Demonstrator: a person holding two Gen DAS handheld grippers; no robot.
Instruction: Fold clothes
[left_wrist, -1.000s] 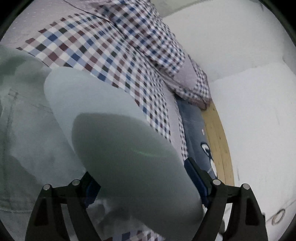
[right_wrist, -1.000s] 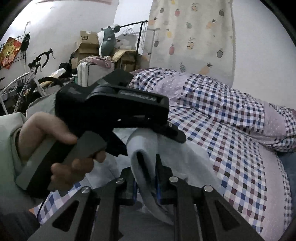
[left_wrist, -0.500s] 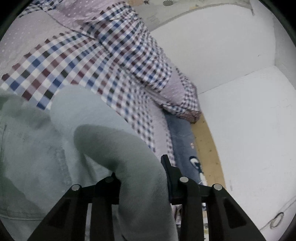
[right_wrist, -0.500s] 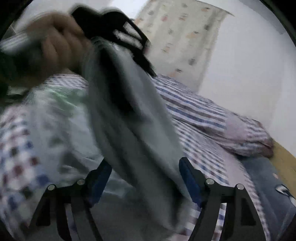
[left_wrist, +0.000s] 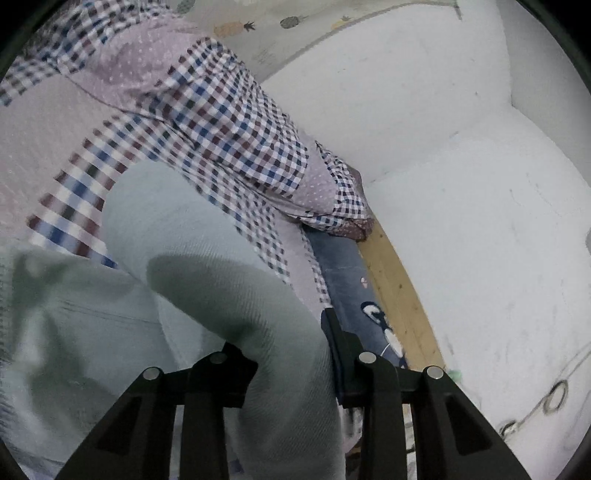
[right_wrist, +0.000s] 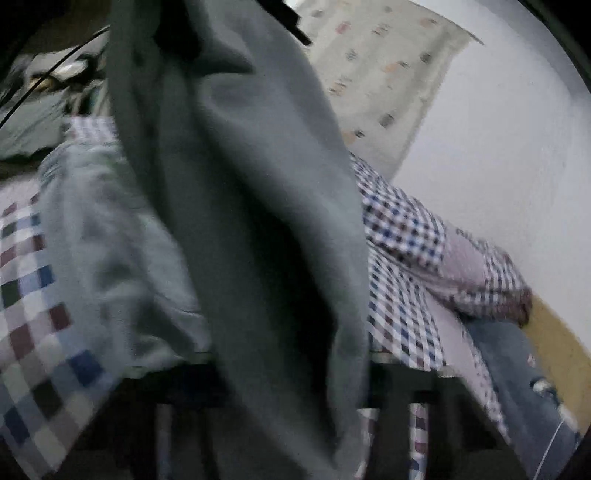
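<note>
Left gripper (left_wrist: 291, 354) fingers closed on a fold of pale green garment (left_wrist: 207, 258), garment draped over checked bedspread (left_wrist: 221, 122) on bed, right gripper (right_wrist: 291, 387) blurred, finger state cannot tell, garment hanging across it

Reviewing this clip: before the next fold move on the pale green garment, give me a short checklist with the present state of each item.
1. Left gripper clamped on the pale green garment: ok, cloth is pinched between its fingers.
2. Right gripper holding the garment: cannot tell, blur and hanging cloth hide its fingers.
3. Garment lifted clear of the checked bedspread: not ok, its lower part lies on it in the left wrist view.
4. Fold line straight: cannot tell, the cloth hangs bunched in the right wrist view.
5. Space on the bed to lay the fold: ok, bare bedspread shows beyond the garment.
</note>
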